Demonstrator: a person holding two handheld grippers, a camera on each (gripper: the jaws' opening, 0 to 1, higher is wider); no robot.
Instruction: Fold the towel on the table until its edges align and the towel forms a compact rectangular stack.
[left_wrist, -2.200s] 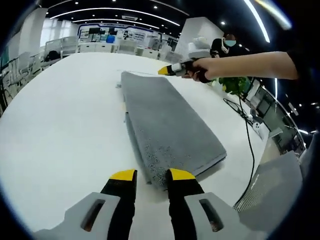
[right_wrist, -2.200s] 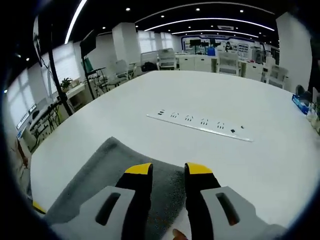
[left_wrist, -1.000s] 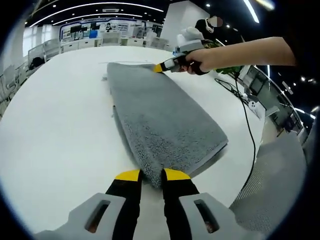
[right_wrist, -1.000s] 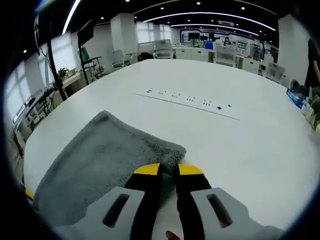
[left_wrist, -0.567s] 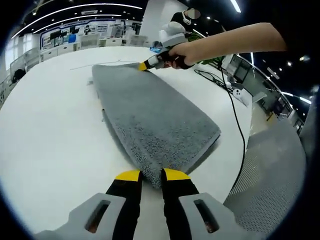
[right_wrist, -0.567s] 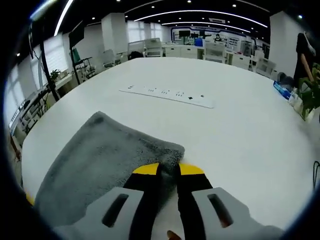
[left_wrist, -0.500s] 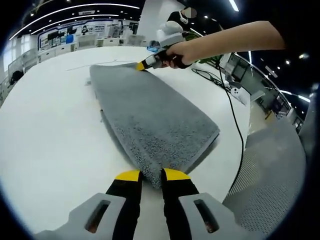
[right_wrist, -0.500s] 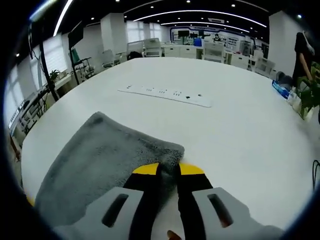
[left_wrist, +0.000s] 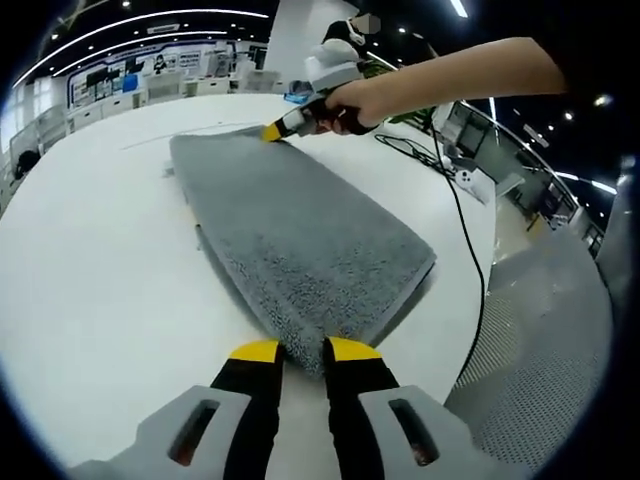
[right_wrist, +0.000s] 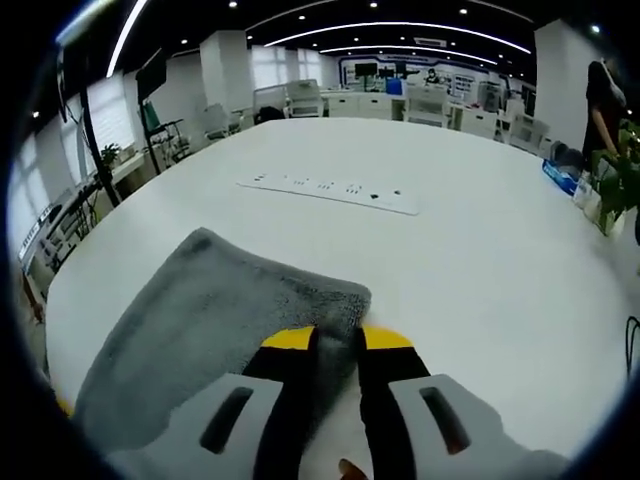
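Both grippers have closed onto the towel (left_wrist: 300, 240).

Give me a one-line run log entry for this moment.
stage: fold in progress | left hand-held gripper: shut on towel near corner | right hand-held gripper: shut on far corner | towel: long grey strip on white table

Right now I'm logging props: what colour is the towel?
Plain grey towel, no pattern; clearest in the left gripper view.
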